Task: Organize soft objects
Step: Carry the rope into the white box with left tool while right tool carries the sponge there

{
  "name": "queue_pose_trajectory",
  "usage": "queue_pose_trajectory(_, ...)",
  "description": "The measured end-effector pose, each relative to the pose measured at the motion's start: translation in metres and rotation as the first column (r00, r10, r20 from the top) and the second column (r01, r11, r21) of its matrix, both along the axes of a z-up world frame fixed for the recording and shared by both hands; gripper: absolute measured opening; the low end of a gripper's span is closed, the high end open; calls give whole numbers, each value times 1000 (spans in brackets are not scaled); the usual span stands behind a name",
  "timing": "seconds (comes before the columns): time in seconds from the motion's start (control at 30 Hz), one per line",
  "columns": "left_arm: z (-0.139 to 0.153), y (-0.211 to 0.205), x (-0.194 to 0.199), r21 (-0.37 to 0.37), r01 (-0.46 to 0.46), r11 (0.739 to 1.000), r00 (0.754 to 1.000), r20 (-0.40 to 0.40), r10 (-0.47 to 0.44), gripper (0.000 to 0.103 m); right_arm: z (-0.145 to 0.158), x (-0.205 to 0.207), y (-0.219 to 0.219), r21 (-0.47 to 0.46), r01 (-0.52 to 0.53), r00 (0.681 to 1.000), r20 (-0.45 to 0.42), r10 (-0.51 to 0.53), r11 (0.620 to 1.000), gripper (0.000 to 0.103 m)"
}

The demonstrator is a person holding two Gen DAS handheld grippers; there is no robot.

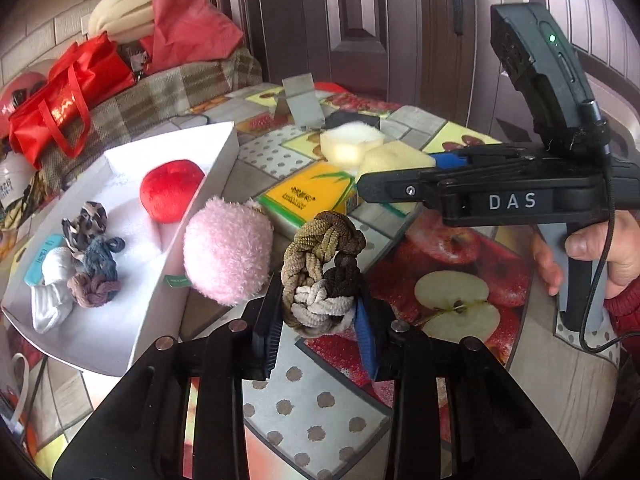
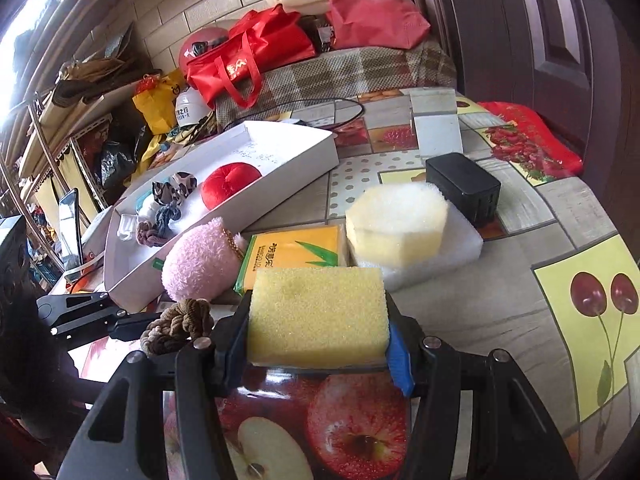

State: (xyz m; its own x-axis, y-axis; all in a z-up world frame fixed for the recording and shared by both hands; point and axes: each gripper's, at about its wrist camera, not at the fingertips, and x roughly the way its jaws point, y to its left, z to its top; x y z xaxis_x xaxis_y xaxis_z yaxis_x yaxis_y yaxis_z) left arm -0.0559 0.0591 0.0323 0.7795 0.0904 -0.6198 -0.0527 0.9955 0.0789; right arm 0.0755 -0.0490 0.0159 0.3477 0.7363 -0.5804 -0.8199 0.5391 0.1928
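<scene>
both grippers loaded: my left gripper (image 1: 320, 334) clamped on the braided hair tie (image 1: 322, 270), nearer the white box (image 1: 132, 332) off left, right gripper (image 2: 318, 354) squeezing the yellow sponge (image 2: 318, 316).

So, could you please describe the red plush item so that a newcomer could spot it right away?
Find the white shallow box on the fruit-print tablecloth. The red plush ball lies inside it, toward the far end, beyond the cluster of hair scrunchies. It is the only solid red, rounded, velvety thing in the box.
</scene>
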Motion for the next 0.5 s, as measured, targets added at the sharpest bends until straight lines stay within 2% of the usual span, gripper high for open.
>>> queue_pose_trajectory(0.1,13,1,-21,11,-28,1000,992,125,26,31,8,-9,-8,45,17,998,64,-20,999,58)
queue_pose_trajectory(0.23,25,9,-48,-9,-93,996,959,268,92,31,19,-26,-22,126,39,984,168,-60,991,58)
queue_pose_trajectory(0.33,28,15,-56,-24,-136,990,943,303,137,31,23,-38,-28,165,31,970,234,-69,986,58)
queue_pose_trajectory(0.5,29,15,-58,-21,-155,988,938,312,154,31,25,-47,-21,140,24,950,304,-66,990,58)
